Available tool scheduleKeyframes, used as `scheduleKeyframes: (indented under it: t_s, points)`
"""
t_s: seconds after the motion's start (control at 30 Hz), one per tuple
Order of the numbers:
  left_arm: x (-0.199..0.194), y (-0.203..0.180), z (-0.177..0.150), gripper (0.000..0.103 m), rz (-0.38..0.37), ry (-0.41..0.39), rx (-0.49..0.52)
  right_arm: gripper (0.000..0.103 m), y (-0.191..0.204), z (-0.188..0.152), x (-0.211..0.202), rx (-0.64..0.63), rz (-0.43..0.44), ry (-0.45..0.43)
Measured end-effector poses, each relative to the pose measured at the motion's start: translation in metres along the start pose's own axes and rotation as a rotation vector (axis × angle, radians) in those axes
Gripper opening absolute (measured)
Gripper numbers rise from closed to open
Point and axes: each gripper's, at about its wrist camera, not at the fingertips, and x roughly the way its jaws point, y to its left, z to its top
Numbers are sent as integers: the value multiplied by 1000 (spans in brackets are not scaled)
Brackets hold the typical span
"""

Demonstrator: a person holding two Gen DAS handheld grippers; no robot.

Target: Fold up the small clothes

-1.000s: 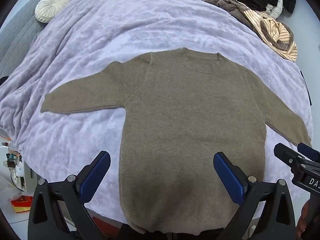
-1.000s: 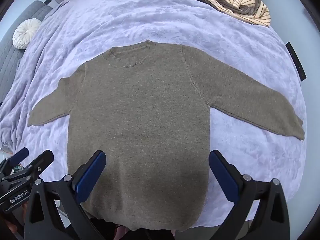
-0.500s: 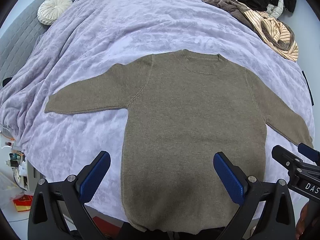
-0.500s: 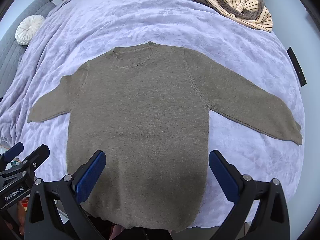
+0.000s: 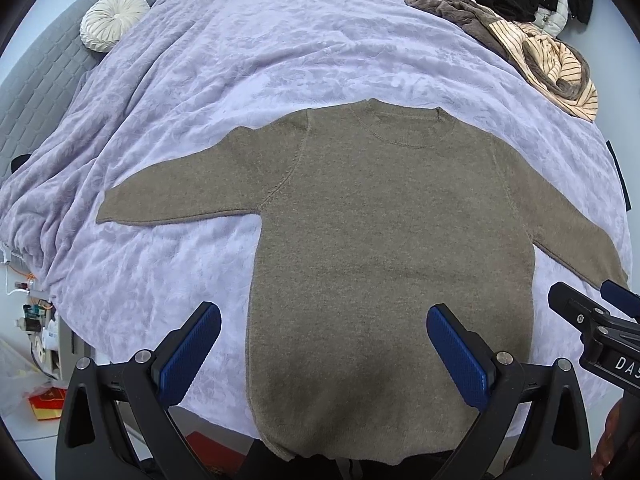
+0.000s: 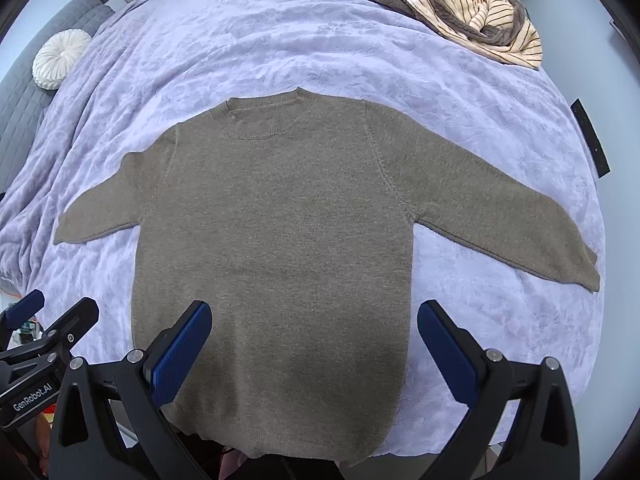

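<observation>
Left wrist: hand-held gripper agape above sweater

- "GenRobot.AI" in white letters on the black body of the left claw, seen in the right wrist view.
- "DAS", cut off by the picture's edge, on the right claw, seen in the left wrist view.

Lavender-covered bed, grey quilted headboard, daylight.
</observation>
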Motion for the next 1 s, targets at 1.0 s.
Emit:
scheduleKeyframes:
  t_s: [1.0]
  points:
    - [-3, -1, 0, 103, 22, -4, -8, 102, 2, 1, -2, -12, -11, -8]
